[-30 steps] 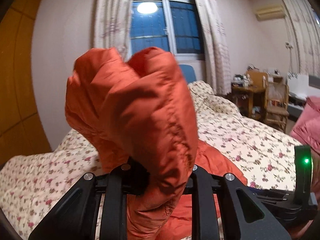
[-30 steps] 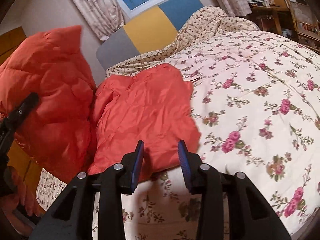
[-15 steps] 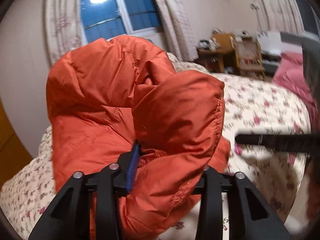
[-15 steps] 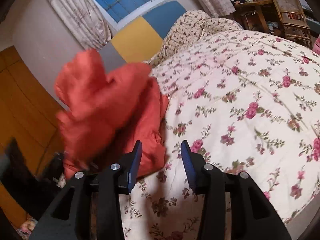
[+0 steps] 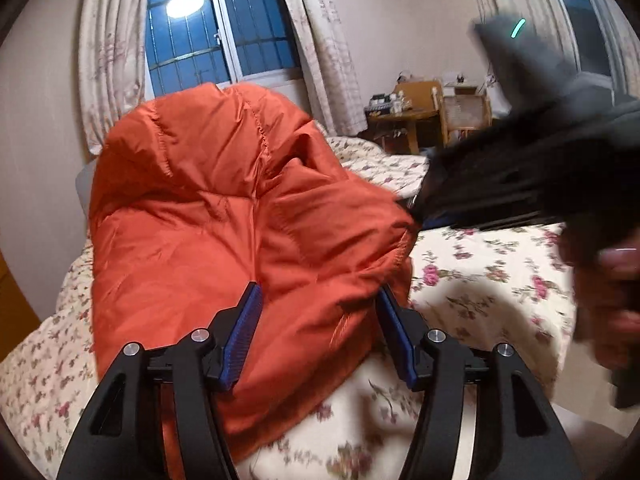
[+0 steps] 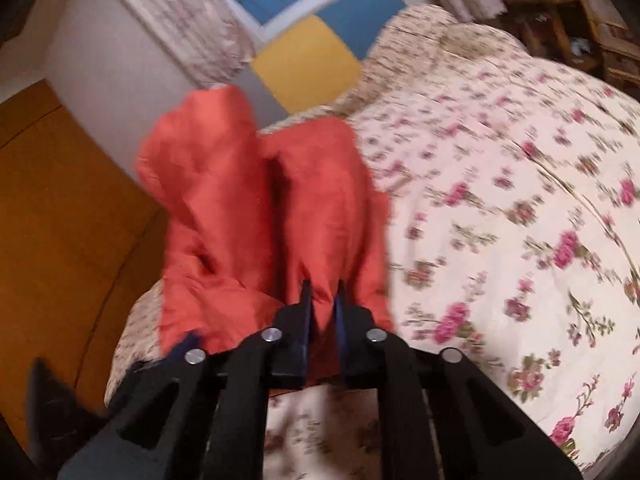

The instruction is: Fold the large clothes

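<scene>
Fabric fills the middle of the left wrist view: an orange padded jacket bunched in a tall mound on the floral bedspread. The left gripper has its 2 blue-padded fingers spread wide, with a fold of the jacket lying between them; the pads do not press it. At the right of this view the right gripper, dark and blurred, meets the jacket's right edge, and the hand holding it shows as a blurred pink shape below. Behind the bed are a barred window with pale curtains, and a wooden table with a chair beside it.

The right wrist view is blurred. Here the right gripper has its 2 fingers drawn close together, pinching a narrow pleat of the jacket at the garment's near end. The jacket rises from the fingers in 2 upright lobes near the left edge of the bedspread. A headboard of grey, yellow and blue panels stands beyond it, with a wooden wardrobe to the left. The black body of the left gripper sits at the lower left corner, its fingers out of sight.
</scene>
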A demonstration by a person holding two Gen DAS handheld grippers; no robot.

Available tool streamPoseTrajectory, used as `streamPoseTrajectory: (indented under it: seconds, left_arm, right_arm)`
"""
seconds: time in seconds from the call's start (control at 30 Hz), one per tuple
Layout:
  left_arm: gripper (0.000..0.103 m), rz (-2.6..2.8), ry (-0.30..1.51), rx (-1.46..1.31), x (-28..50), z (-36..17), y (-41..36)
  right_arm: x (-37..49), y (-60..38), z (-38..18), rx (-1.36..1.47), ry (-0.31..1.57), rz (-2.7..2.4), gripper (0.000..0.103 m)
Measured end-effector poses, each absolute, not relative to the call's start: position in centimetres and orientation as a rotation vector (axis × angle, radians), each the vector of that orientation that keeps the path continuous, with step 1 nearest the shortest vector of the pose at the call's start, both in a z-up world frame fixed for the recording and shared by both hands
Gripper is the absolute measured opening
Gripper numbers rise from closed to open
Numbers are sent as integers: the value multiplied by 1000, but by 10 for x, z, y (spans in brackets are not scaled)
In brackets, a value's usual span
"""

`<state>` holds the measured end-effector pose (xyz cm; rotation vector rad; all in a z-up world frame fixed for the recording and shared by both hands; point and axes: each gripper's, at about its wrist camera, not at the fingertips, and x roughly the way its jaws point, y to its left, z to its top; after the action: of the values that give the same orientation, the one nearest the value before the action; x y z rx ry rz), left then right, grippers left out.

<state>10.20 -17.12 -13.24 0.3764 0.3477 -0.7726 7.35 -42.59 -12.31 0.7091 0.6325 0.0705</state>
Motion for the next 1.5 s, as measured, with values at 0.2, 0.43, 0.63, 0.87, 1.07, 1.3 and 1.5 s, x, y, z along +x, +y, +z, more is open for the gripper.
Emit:
streamPoseTrajectory:
  seconds: [0.2, 0.43, 0.63, 0.87, 1.07, 1.3, 1.5]
  left_arm:
    - [58, -643, 398, 134, 119, -118, -112]
    - [58, -366, 526, -158, 194, -113, -50]
    - [58, -368, 594, -254, 233, -111, -51]
    - [58, -409, 588, -163, 251, -97, -72]
    - [58, -398, 638, -211, 266, -94, -79]
    - [67, -395, 628, -227, 262, -98, -91]
    - [77, -413, 613, -178, 258, -97, -108]
  right_arm:
    - [73, -429, -154, 729, 668, 34, 8]
    - [64, -431, -144, 717, 633, 30, 21]
    - [49, -429, -89, 588, 484, 8, 23]
    - [96, -389, -19, 421, 420, 121, 32]
    - [172, -354, -1, 361, 488, 185, 32]
    - [218, -362, -25, 338, 527, 146, 30]
    - [235, -395, -66, 365, 576, 61, 20]
